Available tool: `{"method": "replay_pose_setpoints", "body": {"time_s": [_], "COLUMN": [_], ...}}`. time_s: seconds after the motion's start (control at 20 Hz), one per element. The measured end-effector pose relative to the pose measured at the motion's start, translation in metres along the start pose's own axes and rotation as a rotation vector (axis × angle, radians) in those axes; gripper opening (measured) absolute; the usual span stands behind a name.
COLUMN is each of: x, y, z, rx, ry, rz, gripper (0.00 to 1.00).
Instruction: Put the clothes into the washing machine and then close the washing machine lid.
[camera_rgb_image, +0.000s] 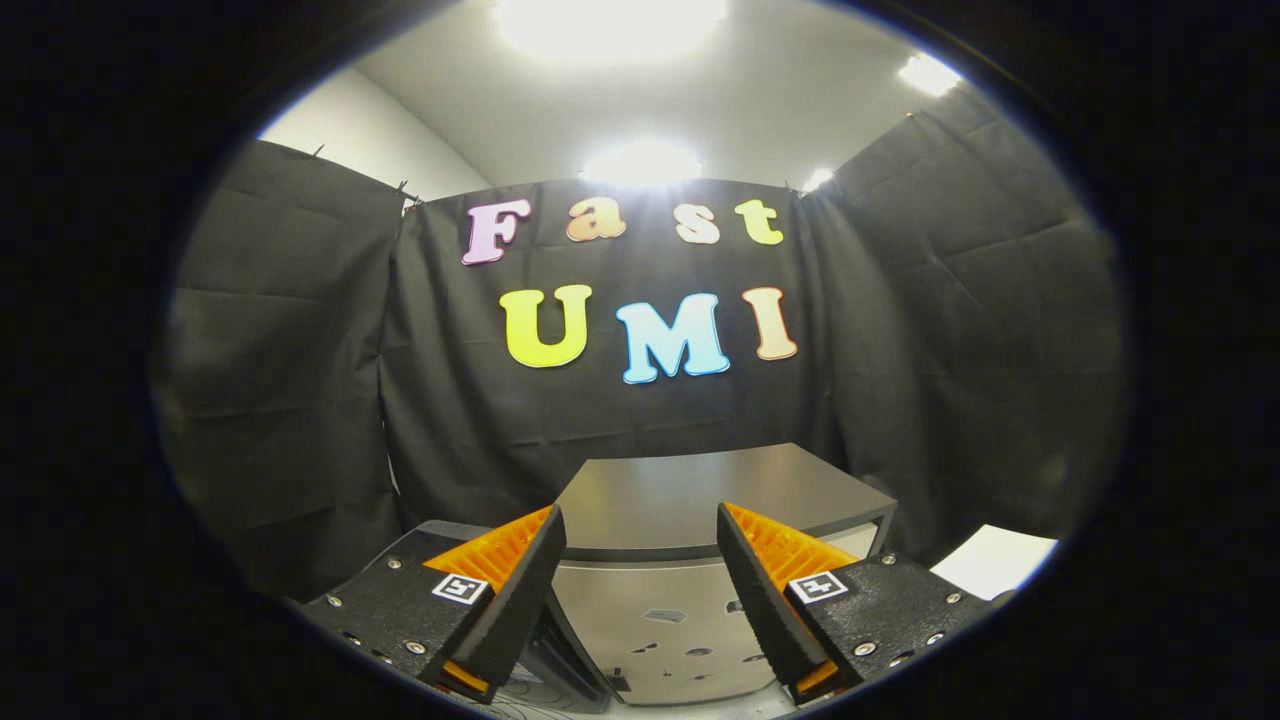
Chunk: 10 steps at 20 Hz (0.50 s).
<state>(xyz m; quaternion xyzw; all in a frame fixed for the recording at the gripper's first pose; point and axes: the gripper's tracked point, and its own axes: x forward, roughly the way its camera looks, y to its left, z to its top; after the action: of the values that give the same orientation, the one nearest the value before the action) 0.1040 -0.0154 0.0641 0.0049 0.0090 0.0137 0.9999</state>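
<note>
Washer (690, 540): lid (700, 495) down, standing just ahead of and between the spread, empty fingers of the gripper (640, 545), which is held level, facing its front.

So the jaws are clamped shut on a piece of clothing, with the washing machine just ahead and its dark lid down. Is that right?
Not quite. The gripper view shows the gripper with its jaws open and nothing between them; no clothing is held. The rest stands: the washing machine sits just ahead, seen through the gap, with its dark lid down.
</note>
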Motion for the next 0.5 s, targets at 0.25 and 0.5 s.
{"method": "replay_pose_setpoints", "body": {"time_s": [0.25, 0.5], "x": [-0.005, -0.007], "y": [-0.016, -0.022], "z": [0.011, 0.014], "rx": [-0.001, -0.009], "ry": [-0.023, -0.034], "rz": [-0.016, -0.019], "gripper": [0.93, 0.94]}}
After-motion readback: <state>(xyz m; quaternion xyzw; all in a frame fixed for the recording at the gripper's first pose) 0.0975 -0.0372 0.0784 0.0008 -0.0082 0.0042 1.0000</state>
